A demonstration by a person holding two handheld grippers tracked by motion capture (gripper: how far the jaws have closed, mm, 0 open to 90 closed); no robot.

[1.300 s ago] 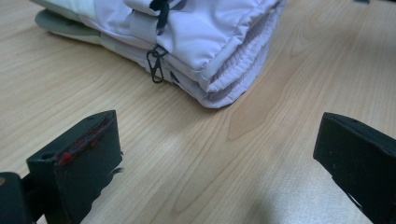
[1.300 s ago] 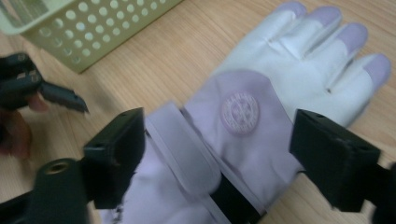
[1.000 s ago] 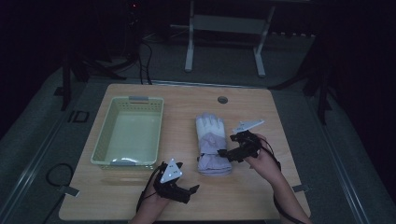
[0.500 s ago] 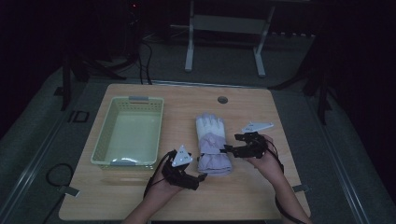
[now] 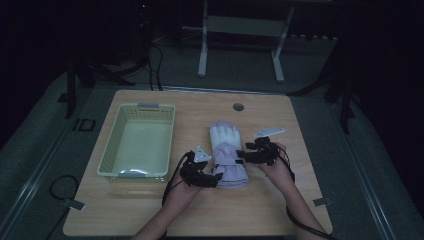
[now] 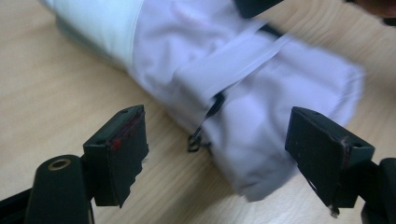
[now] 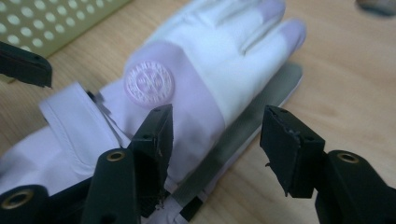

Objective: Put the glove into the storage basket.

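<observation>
A white and pale-lilac glove lay flat near the middle of the wooden counter, its fingers pointing away from the person and its cuff toward them, just to the right of a pale green basket that it did not touch. The left tongs sat at the cuff's lower left corner, while the right tongs met the glove's right edge around the wrist. In the left gripper view, the left tongs had just been closing but stood apart, the cuff end of the glove lying between and beyond the two jaws with bare wood visible at either side; neither jaw pressed on the cloth. In the right gripper view, the right tongs had likewise just been closing, and the jaws straddled the glove's edge: one jaw rested over the lilac wrist band beside the round embossed badge, the other hung over bare wood beyond the grey underside, not yet pinching. A small round fitting was set in the counter near its far edge.
</observation>
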